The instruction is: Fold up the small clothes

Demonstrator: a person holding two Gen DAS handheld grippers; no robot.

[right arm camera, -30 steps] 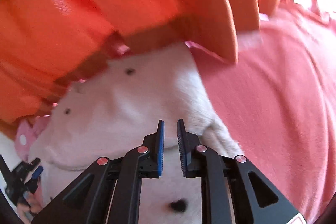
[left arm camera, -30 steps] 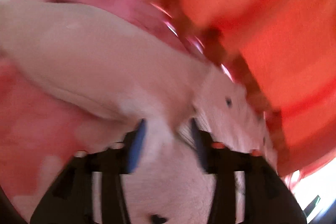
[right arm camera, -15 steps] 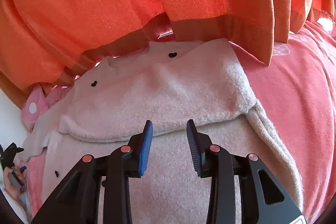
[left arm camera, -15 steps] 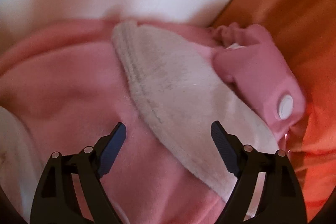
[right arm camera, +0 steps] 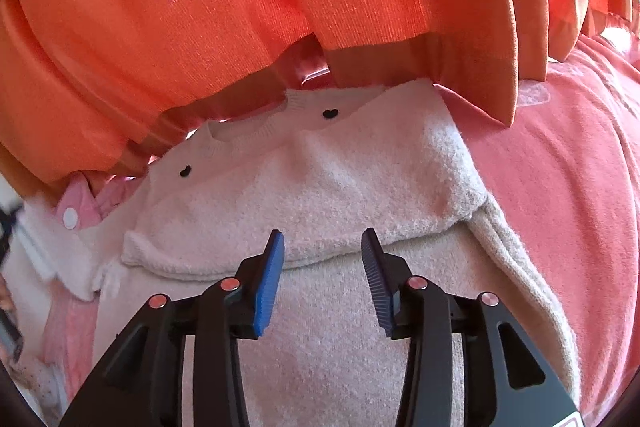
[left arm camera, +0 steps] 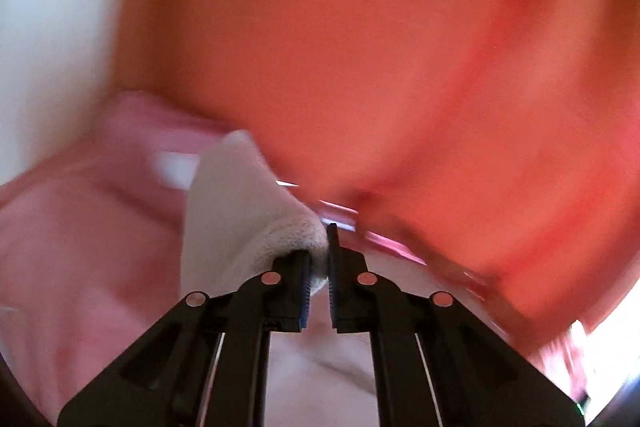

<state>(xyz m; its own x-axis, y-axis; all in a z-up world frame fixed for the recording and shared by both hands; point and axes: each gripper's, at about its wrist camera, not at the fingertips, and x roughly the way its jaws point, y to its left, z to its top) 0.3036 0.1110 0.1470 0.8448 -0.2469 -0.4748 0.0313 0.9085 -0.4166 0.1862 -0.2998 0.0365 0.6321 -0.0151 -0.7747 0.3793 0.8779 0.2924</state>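
- Left claw (left arm camera: 318, 267) is clenched on a fuzzy cream edge of the cream garment (right arm camera: 320, 195), a bunched corner pinched between its pads; the view is streaked with blur, so which part of the garment that is, sleeve or hem, I cannot tell for sure.
- Right claw (right arm camera: 322, 267) is released and its jaws are opening, nothing between them, hovering just above the garment's folded edge.
- The garment lies on a pink blanket (right arm camera: 560, 207), its neckline with the small black hearts (right arm camera: 330, 113) tucked right up against the orange curtain (right arm camera: 280, 7).
- To do this fold well, I'd say: carry the pinched corner across toward the garment's middle, keep it taut, lay it flat before letting go; the right claw can pin the existing crease so it doesn't drag.
- Edges: the curtain hem overhangs the garment's far side, touching or nearly so, and could snag a lifted flap.
- A pink snap garment (right arm camera: 78, 207) sits just beside the cream garment's left side, crowding that flank.
- Open room: the blanket to the garment's right is bare and wide, the best side for swinging cloth.
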